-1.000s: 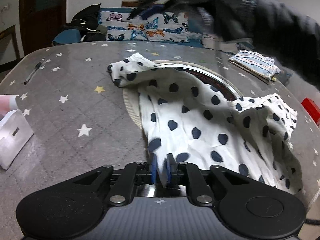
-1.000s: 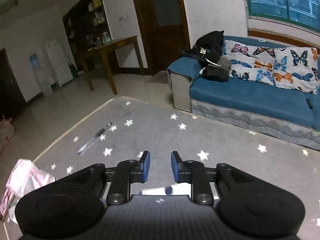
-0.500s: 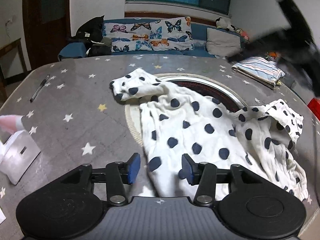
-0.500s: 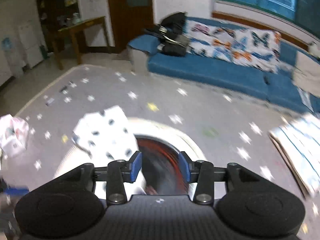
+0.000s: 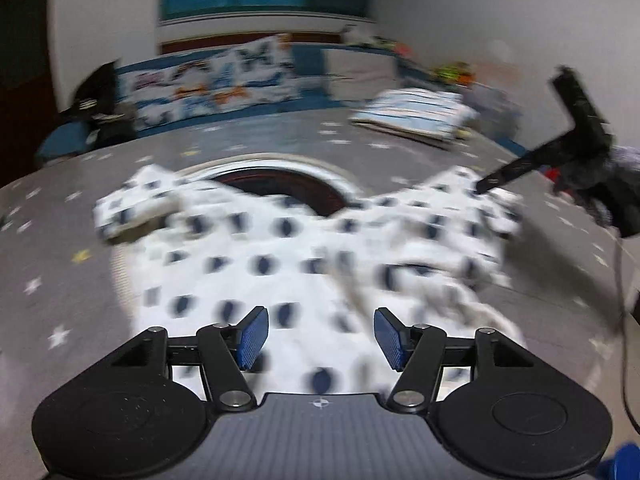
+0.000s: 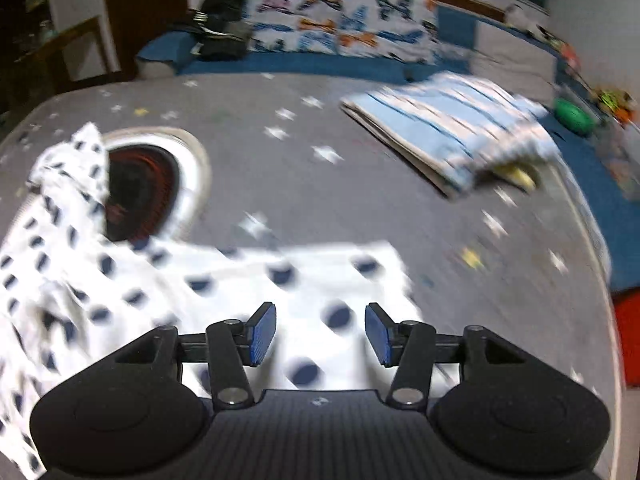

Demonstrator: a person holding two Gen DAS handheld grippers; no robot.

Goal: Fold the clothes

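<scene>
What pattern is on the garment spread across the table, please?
White with dark navy polka dots, clearest in the left wrist view.

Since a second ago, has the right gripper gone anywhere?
Yes. The right gripper swung from over the bare starry tablecloth to above the polka-dot garment, its jaws opening, nothing between them.

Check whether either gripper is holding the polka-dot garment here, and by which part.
Nothing is held. The left gripper and right gripper both stand open above the polka-dot garment, their jaws having just been opening.
</scene>
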